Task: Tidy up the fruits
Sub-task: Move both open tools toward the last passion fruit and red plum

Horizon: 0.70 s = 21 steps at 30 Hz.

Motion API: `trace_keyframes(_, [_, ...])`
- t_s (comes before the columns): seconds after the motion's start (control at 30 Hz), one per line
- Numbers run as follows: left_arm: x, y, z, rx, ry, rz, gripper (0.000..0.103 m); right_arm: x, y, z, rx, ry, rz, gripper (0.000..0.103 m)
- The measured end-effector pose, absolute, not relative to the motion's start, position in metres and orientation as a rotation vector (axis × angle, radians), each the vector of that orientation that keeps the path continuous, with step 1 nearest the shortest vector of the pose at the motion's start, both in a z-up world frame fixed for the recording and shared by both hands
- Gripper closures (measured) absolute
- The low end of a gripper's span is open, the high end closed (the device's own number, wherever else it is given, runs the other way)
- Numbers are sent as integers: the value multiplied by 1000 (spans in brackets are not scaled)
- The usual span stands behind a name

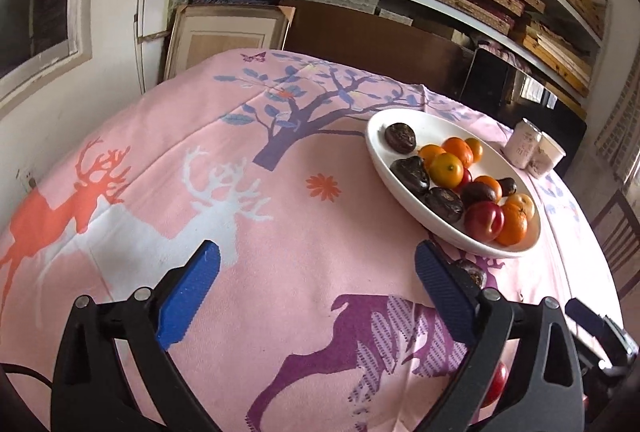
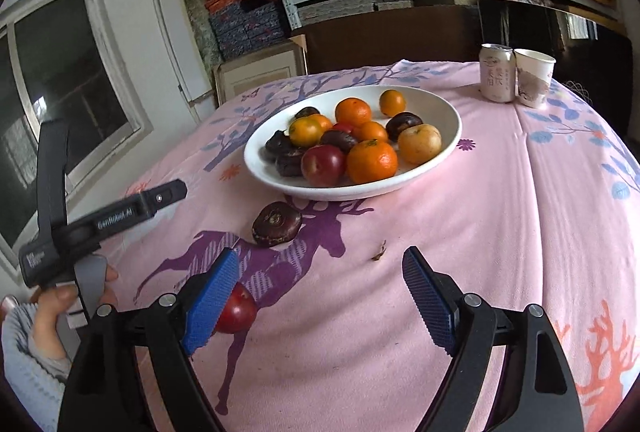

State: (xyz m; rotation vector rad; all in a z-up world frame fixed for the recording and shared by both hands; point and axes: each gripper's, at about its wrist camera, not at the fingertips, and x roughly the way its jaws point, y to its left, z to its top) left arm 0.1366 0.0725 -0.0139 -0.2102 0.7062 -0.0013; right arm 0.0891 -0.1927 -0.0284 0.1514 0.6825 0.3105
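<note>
Right wrist view: the right hand-held gripper [image 2: 320,296] hangs over the pink cloth on the counter [image 2: 500,192] with its blue pads spread wide and nothing between them. A red plum [image 2: 238,312] lies on the cloth just behind its left pad, and a dark brown fruit [image 2: 276,224] sits on the cloth near the white bowl [image 2: 448,120], which holds oranges, plums and more dark fruit. A can [image 2: 497,72] and a paper cup [image 2: 534,76] stand side by side beyond the bowl. Left wrist view: the left hand-held gripper [image 1: 316,272] is likewise spread wide over bare cloth, gripping nothing, with the bowl off to its right.
</note>
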Motion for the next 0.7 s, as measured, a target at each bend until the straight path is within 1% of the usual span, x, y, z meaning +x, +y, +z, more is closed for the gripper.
trace_keyframes(0.13, [139,79,-18,-264,730,-11,7,85,-174,-30,77,701,316,18])
trace_keyframes(0.7, [142,71,-22,-217,750,-9,6,64,-124,-30,-155,695,309,18])
